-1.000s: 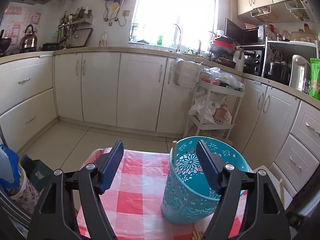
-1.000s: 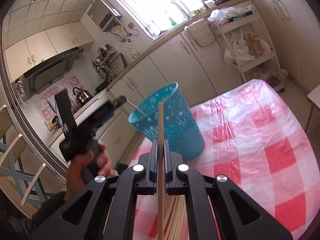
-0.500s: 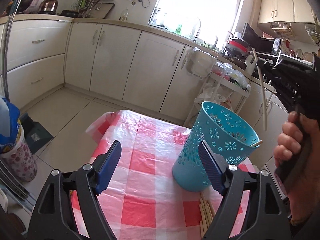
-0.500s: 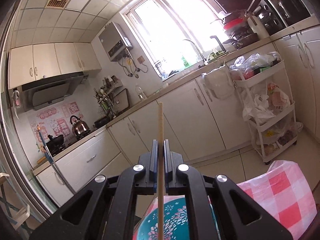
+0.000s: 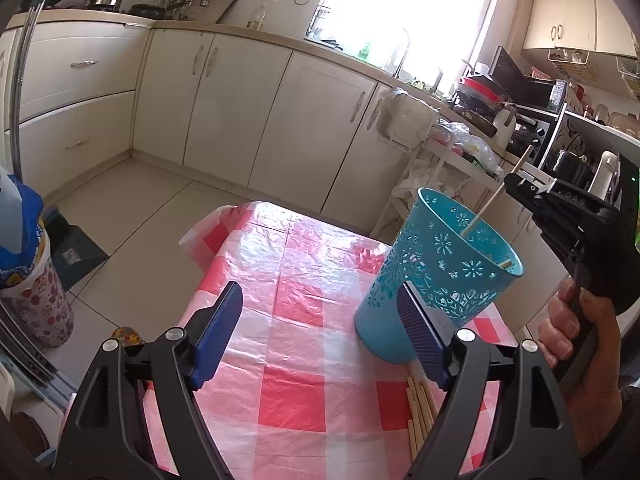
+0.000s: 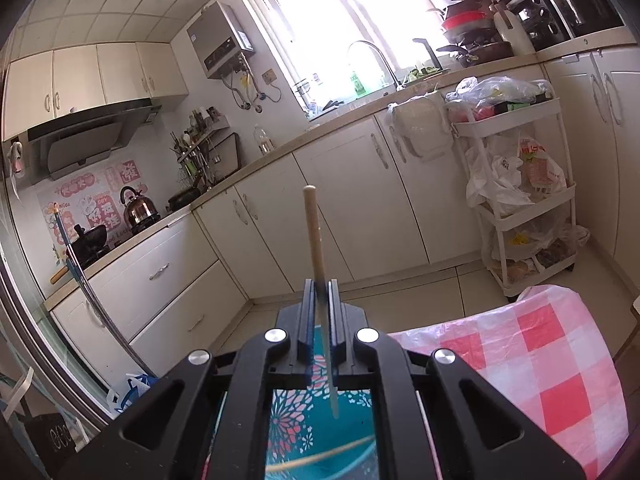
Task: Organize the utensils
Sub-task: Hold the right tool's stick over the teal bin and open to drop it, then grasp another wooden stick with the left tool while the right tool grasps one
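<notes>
A teal cut-out cup (image 5: 432, 280) stands on the red-checked tablecloth (image 5: 288, 320). My left gripper (image 5: 320, 296) is open and holds nothing; the cup sits just beyond its right finger. Several loose chopsticks (image 5: 420, 408) lie on the cloth near that finger. A person's hand (image 5: 580, 340) holds my right gripper (image 5: 520, 184) above the cup's far rim, shut on a wooden chopstick (image 5: 496, 196) whose lower end dips into the cup. In the right wrist view my right gripper (image 6: 320, 284) pinches the tilted chopstick (image 6: 314, 232) over the cup (image 6: 296, 420). Another chopstick (image 5: 505, 265) rests inside.
A white trolley (image 6: 520, 200) loaded with bags stands against the cream cabinets (image 5: 224, 112) beyond the table. A floral bin (image 5: 32, 300) with a blue bag stands on the floor at the left. The tablecloth's far edge (image 6: 540, 360) hangs over tiled floor.
My right gripper has carried the chopstick from beside the cup to above it, and the stick has tilted down into the cup. The left gripper drew back and sank, staying open.
</notes>
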The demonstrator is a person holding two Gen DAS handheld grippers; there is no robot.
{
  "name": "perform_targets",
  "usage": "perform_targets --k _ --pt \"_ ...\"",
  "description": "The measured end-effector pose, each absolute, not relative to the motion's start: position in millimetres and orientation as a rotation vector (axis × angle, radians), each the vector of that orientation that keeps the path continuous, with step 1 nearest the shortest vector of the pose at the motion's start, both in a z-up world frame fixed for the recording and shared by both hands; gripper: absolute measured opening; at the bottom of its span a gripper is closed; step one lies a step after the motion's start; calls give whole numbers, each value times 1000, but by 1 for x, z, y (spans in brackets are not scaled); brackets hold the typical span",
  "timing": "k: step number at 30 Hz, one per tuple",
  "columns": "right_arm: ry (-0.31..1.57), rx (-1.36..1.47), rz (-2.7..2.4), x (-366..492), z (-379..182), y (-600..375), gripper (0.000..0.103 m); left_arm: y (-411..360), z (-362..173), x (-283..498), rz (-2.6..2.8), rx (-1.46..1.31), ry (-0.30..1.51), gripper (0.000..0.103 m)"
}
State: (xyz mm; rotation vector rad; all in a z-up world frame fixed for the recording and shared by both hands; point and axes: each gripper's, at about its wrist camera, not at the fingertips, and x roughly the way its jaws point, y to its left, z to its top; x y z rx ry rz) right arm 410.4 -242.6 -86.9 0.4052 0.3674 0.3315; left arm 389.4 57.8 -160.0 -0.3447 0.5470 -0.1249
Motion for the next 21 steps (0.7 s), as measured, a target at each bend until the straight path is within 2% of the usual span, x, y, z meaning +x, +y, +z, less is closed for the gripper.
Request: perform_targets --k 3,4,12,19,21 --pt "426 431 303 376 -99 -258 28 49 -160 378 -163 -314 592 76" --pt "471 440 305 365 -108 -262 28 46 -161 373 -176 -300 609 77" --pt "917 270 319 325 -207 -236 28 -6 -189 341 -252 -134 796 77" --pt "965 60 287 328 -227 -201 24 -36 -205 332 -251 -48 879 77" --pt "967 7 267 324 -229 -199 16 -42 -210 334 -253 -30 900 77"
